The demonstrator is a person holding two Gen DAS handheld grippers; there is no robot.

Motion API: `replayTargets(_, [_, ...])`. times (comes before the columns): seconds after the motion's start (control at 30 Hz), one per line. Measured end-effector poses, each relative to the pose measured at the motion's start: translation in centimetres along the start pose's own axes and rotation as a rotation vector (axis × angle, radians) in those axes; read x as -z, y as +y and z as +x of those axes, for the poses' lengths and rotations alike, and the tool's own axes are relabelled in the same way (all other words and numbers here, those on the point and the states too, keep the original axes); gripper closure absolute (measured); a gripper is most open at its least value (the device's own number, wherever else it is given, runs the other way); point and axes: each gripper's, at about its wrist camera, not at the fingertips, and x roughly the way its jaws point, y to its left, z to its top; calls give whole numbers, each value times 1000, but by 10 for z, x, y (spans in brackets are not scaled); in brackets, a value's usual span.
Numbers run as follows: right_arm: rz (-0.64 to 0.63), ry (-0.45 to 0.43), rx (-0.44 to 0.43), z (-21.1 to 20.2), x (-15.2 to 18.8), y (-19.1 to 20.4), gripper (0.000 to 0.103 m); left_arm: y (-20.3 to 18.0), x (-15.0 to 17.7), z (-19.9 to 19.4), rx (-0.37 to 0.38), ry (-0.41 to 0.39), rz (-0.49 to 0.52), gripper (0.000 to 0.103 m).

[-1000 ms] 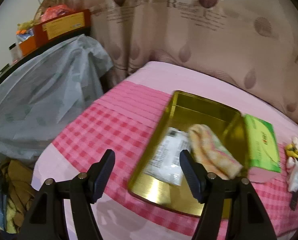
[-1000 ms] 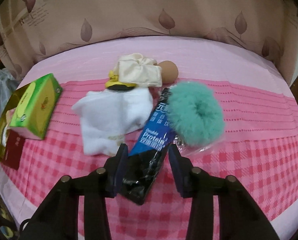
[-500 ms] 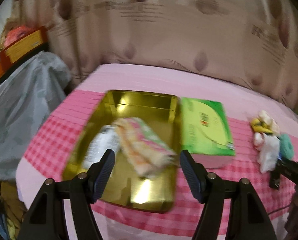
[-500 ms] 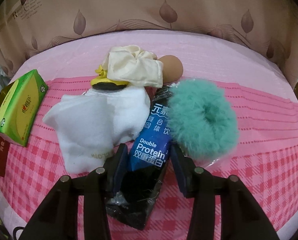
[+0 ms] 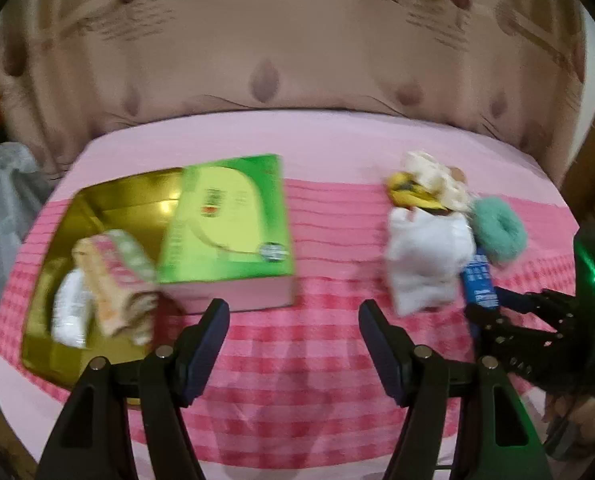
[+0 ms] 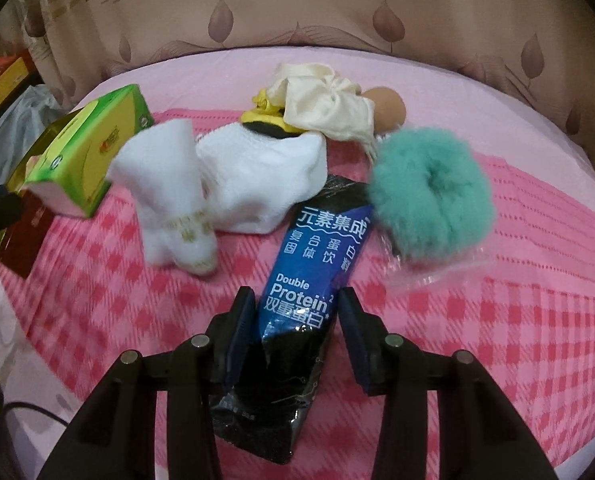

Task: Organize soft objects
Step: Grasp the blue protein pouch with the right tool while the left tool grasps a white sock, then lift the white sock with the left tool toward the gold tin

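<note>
Pink checked bedspread (image 6: 497,320): we have slid our right gripper (image 6: 297,316), jaws half-open, around the protein pouch (image 6: 309,272), while our left gripper (image 5: 293,320) swings wide-open toward it.

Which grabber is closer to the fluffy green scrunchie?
Right. The right gripper straddles the protein packet right beside the fluffy green scrunchie; the left gripper hovers over bare cloth, farther off.

Left wrist: set back, facing the curtain (image 5: 297,52) across the bed.
Right wrist: low, close over the pouch (image 6: 309,264).
Shared: sock (image 5: 425,264) (image 6: 225,184), scrunchie (image 5: 497,228) (image 6: 429,196).
</note>
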Motion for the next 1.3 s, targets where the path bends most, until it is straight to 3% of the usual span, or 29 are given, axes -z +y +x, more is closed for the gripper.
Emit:
replayTargets(0.4, [-3,-23,-13,-19,40,-18,63,-74,-6,42,163,133,69,29])
replayTargets(0.63, [-22,-58,-18,-26,54,-18,59,-102,-19,62,112,145,91,28])
replayTargets(0.83, [-43,-79,-19,-27,58,-18,57,-91,-27,82,50,187,58,28])
replayTargets(0.97, [-54,-84,-25,-27,60,-18,57,-79,-32,87,74,194,16,29])
replayTargets(1.0, [-57,-84,-24,-27,61,-18,57,-77,-32,87,81,189,12,38])
replayTargets(1.03, [-60,-85,-23,-27,61,-17,56,-75,-32,86,98,186,9,63])
replayTargets(1.07, [-61,-86,-23,-27,63,-17,56,-73,-33,88,122,194,2,75])
replayTargets(1.2, [-64,-86,-23,-28,64,-16,56,-71,-33,86,144,196,-4,88])
replayTargets(1.3, [-63,-86,-22,-28,63,-16,56,-69,-32,78,150,185,5,90])
